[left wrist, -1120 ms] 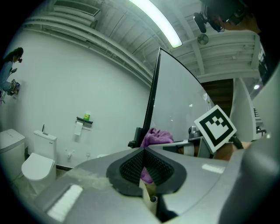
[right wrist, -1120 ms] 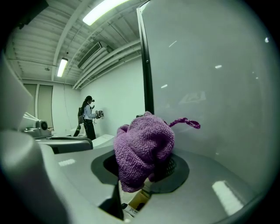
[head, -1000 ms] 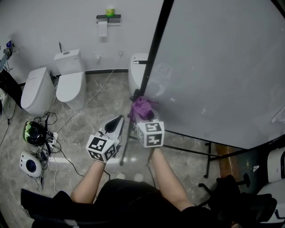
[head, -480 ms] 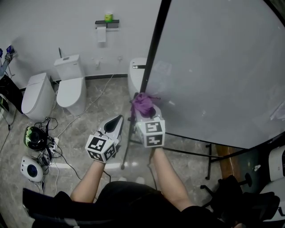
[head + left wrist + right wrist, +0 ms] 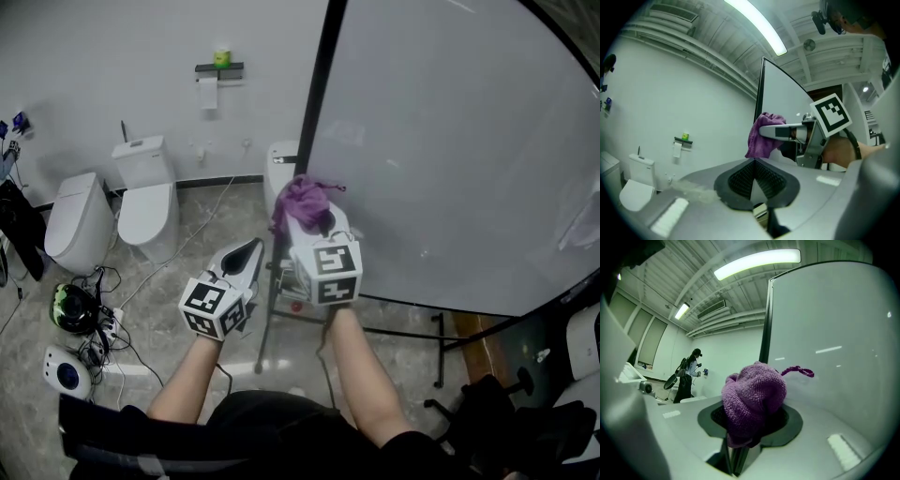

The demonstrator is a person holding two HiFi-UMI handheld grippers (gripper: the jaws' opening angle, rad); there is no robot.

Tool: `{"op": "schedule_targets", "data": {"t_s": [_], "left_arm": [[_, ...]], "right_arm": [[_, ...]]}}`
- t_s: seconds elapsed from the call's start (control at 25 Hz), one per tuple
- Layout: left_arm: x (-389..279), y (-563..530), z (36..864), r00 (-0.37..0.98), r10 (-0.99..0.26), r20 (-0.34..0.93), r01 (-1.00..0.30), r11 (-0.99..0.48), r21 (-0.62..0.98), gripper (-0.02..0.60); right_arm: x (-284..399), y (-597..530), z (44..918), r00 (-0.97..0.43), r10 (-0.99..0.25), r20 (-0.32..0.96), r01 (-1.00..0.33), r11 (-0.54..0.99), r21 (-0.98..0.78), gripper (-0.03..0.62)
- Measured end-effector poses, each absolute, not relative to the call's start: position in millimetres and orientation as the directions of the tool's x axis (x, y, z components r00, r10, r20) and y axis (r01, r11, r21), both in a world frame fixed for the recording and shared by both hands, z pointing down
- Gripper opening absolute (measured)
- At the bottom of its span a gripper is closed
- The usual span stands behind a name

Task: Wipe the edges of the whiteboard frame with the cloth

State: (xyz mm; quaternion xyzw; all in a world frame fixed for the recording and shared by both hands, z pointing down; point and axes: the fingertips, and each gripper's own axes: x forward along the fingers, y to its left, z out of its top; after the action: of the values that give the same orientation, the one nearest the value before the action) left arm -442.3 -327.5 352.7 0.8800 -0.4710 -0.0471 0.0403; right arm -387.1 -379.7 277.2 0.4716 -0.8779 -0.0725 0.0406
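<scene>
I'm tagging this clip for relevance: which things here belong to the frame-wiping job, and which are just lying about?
Job in hand:
- purple cloth, clamped in the right gripper
- whiteboard frame, its black left edge

Lying about:
- toilets
- paper-roll holder
- floor cables
- left gripper, shut and empty, idle

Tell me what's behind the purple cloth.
Behind the purple knitted cloth stand the whiteboard's black frame edge and its white panel. The cloth covers where it would meet the frame, so contact cannot be seen.
</scene>
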Motion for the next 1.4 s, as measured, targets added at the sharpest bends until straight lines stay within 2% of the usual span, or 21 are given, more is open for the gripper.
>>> {"op": "schedule_targets", "data": {"t_s": [0.44, 1.4], "left_arm": [[-424, -338, 276, 0.59, -0.797, -0.129, -0.799, -0.599, 0.055, 0.003], [-396, -361, 127, 0.615, -0.734, -0.29, -0.772, -0.634, -0.032, 0.003]], "right_arm": [[-391, -370, 176, -0.583, -0.802, -0.132, -0.805, 0.547, 0.231, 0.149], [-381, -369, 28, -0.575, -0.763, -0.294, -0.804, 0.462, 0.374, 0.149]]}}
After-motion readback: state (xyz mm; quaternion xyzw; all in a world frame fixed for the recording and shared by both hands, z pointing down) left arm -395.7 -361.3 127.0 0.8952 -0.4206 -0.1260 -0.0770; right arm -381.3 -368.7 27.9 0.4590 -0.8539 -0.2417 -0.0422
